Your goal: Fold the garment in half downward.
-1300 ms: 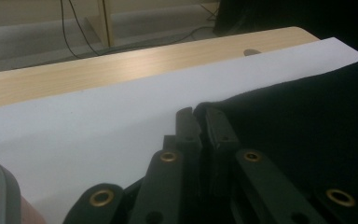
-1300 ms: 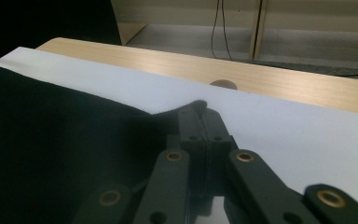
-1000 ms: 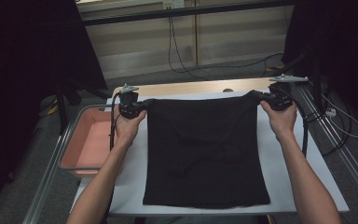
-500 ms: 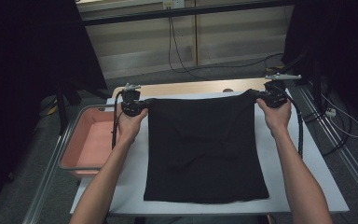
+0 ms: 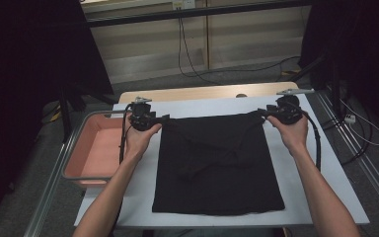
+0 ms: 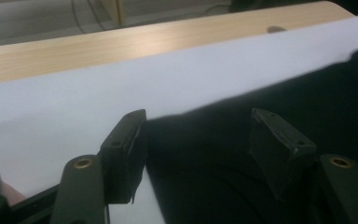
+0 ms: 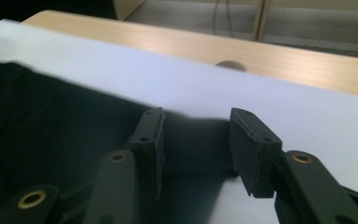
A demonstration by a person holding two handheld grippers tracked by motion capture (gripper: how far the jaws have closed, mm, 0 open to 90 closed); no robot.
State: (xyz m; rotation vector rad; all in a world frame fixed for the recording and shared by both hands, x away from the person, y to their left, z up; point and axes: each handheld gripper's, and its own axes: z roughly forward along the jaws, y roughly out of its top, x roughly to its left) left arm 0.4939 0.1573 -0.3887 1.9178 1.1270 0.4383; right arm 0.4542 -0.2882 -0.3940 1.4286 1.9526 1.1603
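Both grippers, left (image 5: 164,118) & right (image 5: 262,112), gape over the black cloth's (image 5: 217,168) far corners, gripping nothing; close both together, evenly.

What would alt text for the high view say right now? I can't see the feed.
A person's two hands hold tongs, left and right, at the far corners of a black cloth spread flat on a white sheet. A pink tray sits at the table's left edge.
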